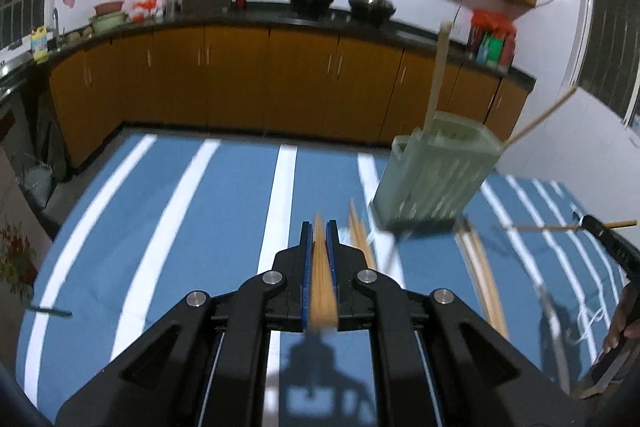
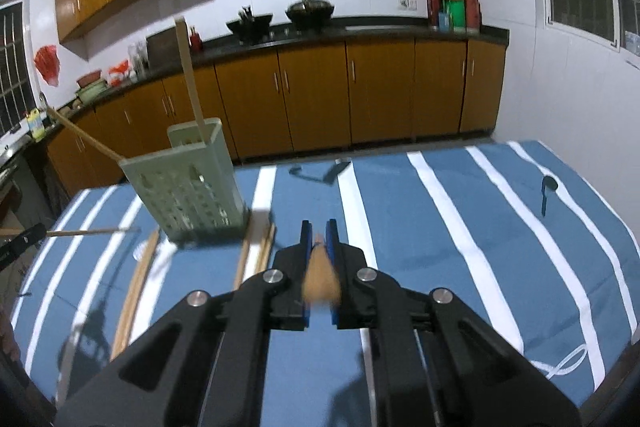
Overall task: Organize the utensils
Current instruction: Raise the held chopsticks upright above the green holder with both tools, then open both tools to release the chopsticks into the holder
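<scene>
Risk sits mainly with the green holder (image 1: 434,175), standing far right on the striped cloth (image 1: 168,211): a clumsy insertion could tip it. Left gripper (image 1: 320,227) and right gripper (image 2: 319,227) each pinch a wooden chopstick (image 1: 322,287), which could slip. No readable writing.

The worktop (image 2: 440,227) wears matt blue cloth with white stripes. The utensil holder (image 2: 192,187) looks like pale green perforated plastic with a dull sheen. Loose chopsticks (image 1: 486,283) are bare light wood. Each tool is matt black plastic with shiny metal rivets and blue pads (image 1: 307,267).
</scene>
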`<state>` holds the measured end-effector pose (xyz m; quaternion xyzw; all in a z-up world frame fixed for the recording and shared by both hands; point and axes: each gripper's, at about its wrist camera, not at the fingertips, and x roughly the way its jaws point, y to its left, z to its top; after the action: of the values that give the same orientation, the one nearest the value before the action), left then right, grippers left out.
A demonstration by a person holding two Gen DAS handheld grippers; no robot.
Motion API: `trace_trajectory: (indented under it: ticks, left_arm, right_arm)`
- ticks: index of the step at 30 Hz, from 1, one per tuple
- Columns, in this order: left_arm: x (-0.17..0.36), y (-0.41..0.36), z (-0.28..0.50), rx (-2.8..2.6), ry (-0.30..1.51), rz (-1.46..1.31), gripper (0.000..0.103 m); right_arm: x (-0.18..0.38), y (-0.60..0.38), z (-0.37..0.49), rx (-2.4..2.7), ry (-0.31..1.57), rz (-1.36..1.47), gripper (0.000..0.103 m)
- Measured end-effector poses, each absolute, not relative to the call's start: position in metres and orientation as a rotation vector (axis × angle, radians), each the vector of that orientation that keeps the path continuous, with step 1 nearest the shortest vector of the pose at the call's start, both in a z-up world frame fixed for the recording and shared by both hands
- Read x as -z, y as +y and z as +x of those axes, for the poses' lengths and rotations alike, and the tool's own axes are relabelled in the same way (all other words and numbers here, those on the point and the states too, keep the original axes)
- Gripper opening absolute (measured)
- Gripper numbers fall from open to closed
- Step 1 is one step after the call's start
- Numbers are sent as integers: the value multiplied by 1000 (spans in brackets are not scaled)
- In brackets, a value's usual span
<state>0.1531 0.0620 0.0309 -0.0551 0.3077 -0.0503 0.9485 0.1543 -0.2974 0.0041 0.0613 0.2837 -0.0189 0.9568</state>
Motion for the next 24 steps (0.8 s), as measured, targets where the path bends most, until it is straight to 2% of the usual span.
trace_trajectory:
  ticks: [7, 17, 24]
  left_arm:
    - [-61, 58, 156, 118, 552, -125, 7]
    - [-126, 27, 142, 238, 400, -109, 7]
    - [-159, 5, 149, 238, 258, -137, 7]
  right_arm:
    - [-27, -299, 153, 21, 512, 152, 8]
    - [-116, -288, 142, -163, 329, 211, 8]
    - [-143, -265, 152, -226, 280, 186, 8]
